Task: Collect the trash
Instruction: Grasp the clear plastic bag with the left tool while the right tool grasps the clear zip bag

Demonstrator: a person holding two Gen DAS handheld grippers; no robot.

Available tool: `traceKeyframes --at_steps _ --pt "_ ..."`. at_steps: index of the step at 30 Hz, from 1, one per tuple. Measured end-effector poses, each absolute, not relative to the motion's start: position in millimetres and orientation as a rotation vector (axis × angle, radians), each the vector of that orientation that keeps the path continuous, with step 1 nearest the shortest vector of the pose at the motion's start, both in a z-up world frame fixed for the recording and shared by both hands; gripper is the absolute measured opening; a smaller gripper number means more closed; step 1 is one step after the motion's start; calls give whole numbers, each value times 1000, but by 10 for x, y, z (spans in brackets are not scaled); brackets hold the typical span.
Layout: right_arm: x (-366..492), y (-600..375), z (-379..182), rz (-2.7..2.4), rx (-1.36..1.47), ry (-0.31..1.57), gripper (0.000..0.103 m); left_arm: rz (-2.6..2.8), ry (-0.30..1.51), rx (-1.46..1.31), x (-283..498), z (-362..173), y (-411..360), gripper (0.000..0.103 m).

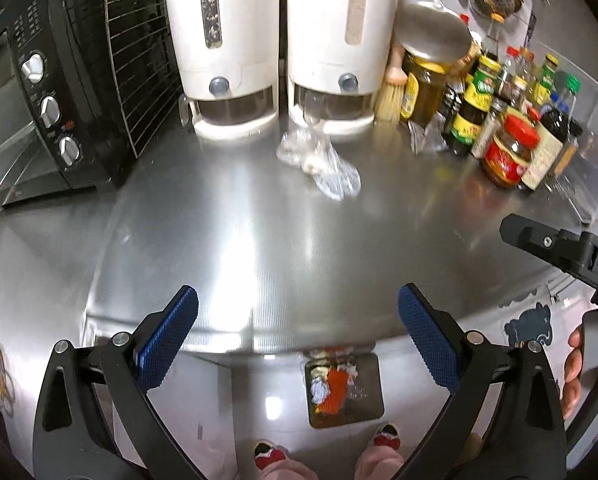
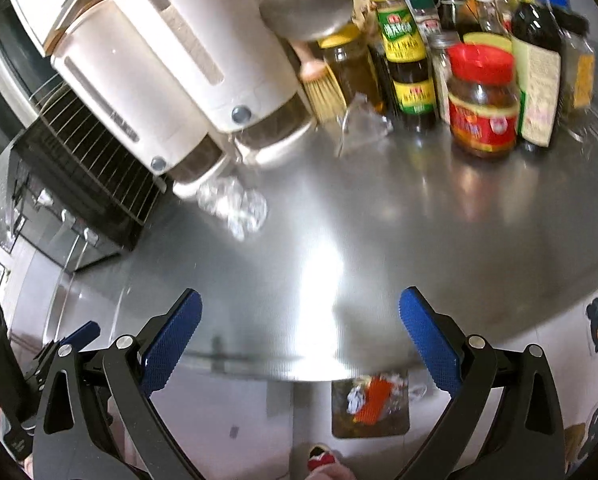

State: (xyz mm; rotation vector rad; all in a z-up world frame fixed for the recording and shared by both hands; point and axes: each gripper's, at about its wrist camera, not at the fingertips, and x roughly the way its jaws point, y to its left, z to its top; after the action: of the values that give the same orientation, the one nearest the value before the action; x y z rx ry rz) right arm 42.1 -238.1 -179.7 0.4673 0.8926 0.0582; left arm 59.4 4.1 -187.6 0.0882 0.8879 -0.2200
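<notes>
A crumpled clear plastic bag (image 1: 319, 164) (image 2: 235, 204) is lying on the steel bench (image 1: 239, 248) (image 2: 359, 220) just in front of two white dispensers (image 1: 275, 48) (image 2: 179, 68), while the left gripper (image 1: 298, 322) and the right gripper (image 2: 300, 322) are both hovering open and empty near the bench edge, above a bin (image 1: 345, 392) (image 2: 371, 404) on the floor.

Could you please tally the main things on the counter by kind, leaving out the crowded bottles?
White dispensers: 2
Clear plastic wrappers: 2
Black oven: 1
Brush: 1
Total: 6
</notes>
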Motion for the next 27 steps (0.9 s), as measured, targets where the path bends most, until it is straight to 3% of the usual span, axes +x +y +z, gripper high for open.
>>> traceKeyframes --at_steps 10,23,27 --pt "1265 -2570 -1692 -11 426 888 99 -204 874 100 1284 -1855 -118 95" --pt "2317 -2664 -1985 -124 337 916 99 -158 928 45 2291 -2133 -238 95" --pt "2509 -2566 -2110 -169 252 928 95 -156 950 49 2494 -2261 -284 95"
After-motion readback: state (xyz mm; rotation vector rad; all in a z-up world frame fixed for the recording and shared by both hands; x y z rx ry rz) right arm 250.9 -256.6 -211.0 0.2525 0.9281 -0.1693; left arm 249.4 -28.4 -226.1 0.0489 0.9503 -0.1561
